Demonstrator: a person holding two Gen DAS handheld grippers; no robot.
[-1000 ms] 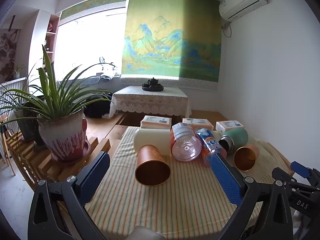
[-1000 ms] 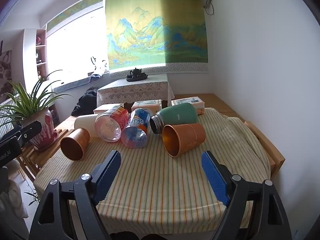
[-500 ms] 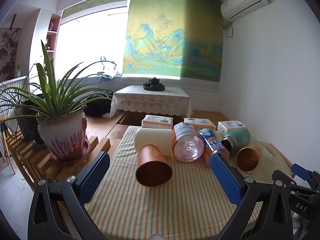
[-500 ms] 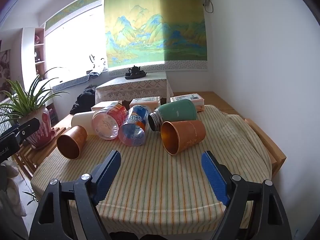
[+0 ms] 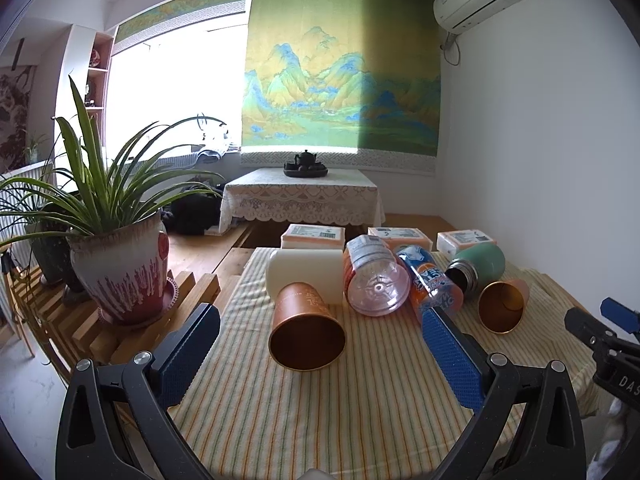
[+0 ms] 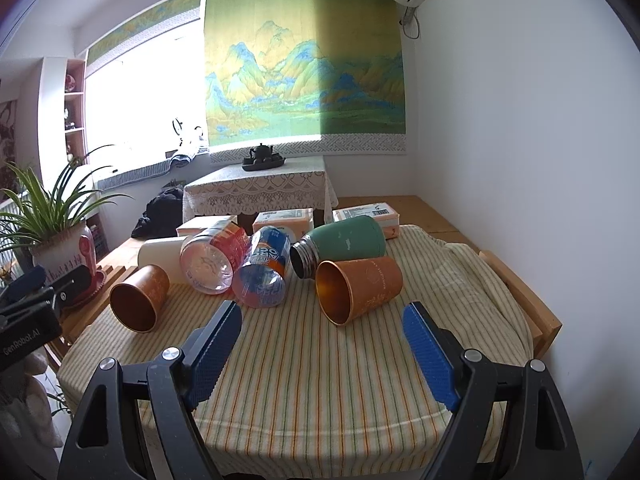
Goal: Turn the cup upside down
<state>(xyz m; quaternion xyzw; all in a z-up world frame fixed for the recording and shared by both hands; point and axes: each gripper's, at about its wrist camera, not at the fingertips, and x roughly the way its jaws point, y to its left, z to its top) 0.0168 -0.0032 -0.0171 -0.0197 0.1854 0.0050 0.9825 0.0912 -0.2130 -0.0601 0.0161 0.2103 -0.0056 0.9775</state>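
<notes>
As both grippers edge closer, two copper cups still lie sideways.
Left gripper [image 5: 320,344] and right gripper [image 6: 322,334] gape wide, empty, short of the left cup [image 5: 306,330] and right cup [image 6: 358,288] by the green flask [image 6: 344,244].

- On the tablecloth [image 6: 320,380]: two cups lying, left cup [image 6: 138,298], right cup [image 6: 360,288].
- Between them: bottles [image 6: 236,264].
- Behind right cup, touching: flask [image 6: 344,244].

Both cameras sit low at the near table edge, looking toward 12 o'clock. Left one sits toward 9, right toward 3. Both see the striped tablecloth [image 5: 280,412] [image 6: 320,380].
</notes>
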